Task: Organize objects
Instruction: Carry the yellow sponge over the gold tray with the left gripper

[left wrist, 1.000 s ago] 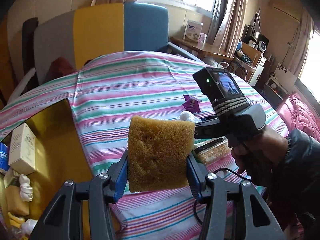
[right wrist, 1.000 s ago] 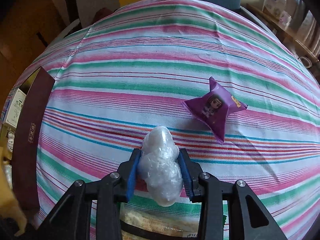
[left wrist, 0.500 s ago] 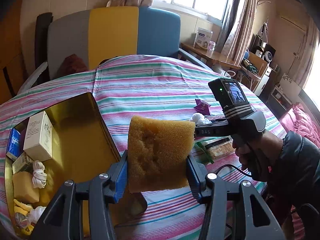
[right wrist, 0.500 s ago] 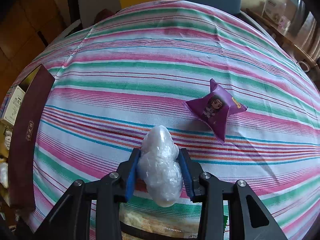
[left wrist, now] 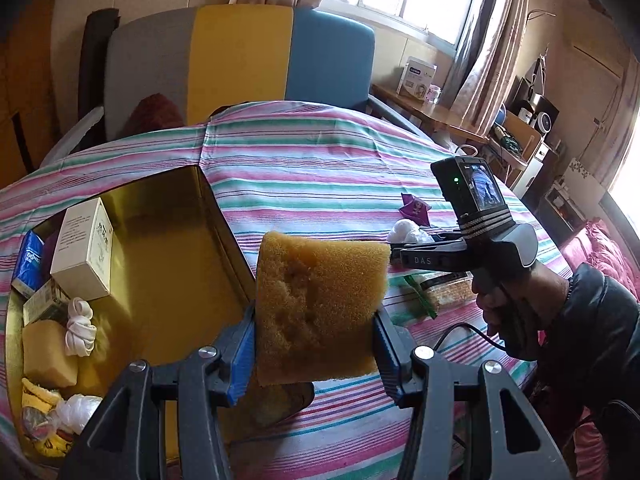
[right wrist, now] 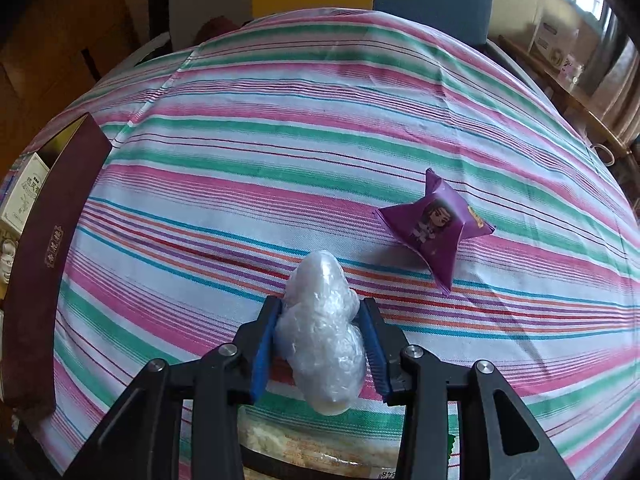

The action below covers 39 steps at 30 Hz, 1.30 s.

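Observation:
My left gripper point(left wrist: 314, 354) is shut on a yellow sponge point(left wrist: 320, 308) and holds it upright above the right wall of an open gold-lined box point(left wrist: 168, 264). The box holds a white carton point(left wrist: 84, 248), a blue packet point(left wrist: 28, 264), a rolled white cloth point(left wrist: 80, 328) and another sponge point(left wrist: 46, 354). My right gripper point(right wrist: 322, 344) is shut on a crumpled clear plastic bag point(right wrist: 324, 332) just above the striped tablecloth; it also shows in the left wrist view point(left wrist: 408, 234). A purple snack packet point(right wrist: 434, 226) lies beyond it to the right.
A clear tray of food point(left wrist: 444, 290) lies on the table under the right gripper. The box's dark red outer wall point(right wrist: 36, 264) stands at the left in the right wrist view. A grey, yellow and blue chair point(left wrist: 240, 56) stands behind the table.
My left gripper with the sponge has pulled back and swung left, so more of the open box shows beneath it. My right gripper has lifted slightly with the plastic bag.

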Available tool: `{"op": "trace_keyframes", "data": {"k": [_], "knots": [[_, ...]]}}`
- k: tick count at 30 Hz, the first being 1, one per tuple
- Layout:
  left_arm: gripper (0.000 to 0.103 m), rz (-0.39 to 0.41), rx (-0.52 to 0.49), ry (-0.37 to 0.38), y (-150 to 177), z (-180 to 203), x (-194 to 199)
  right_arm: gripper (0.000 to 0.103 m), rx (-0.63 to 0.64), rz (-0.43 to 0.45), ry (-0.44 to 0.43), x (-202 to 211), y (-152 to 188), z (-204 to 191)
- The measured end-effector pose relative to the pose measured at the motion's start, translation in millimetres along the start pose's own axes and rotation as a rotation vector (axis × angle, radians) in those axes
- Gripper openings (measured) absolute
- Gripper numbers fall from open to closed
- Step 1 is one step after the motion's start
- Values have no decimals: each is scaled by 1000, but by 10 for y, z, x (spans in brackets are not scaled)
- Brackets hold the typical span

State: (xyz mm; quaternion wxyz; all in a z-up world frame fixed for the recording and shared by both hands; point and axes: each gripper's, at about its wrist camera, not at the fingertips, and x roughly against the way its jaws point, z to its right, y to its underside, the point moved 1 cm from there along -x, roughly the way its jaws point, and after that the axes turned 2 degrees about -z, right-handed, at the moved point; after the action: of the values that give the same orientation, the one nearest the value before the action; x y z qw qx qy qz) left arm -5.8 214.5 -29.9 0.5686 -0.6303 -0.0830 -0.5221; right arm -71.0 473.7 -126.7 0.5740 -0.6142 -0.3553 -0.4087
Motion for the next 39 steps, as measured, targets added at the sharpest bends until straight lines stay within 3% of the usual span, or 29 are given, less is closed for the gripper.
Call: {"op": "trace_keyframes", "data": {"k": [19, 23, 29, 33, 39], "knots": [[52, 1, 43, 9, 2, -150, 39, 42, 31, 15, 25, 4, 17, -68], [52, -13, 128, 16, -7, -432, 41, 42, 49, 17, 42, 4, 6, -97], [52, -21, 349, -25, -33, -1180, 57, 42, 65, 17, 55, 5, 6, -122], [52, -58, 474, 25, -34, -1513, -41, 42, 74, 15, 57, 9, 2, -129], [52, -70, 442, 1, -254, -1529, -248, 42, 94, 16, 64, 5, -1, -139]]}}
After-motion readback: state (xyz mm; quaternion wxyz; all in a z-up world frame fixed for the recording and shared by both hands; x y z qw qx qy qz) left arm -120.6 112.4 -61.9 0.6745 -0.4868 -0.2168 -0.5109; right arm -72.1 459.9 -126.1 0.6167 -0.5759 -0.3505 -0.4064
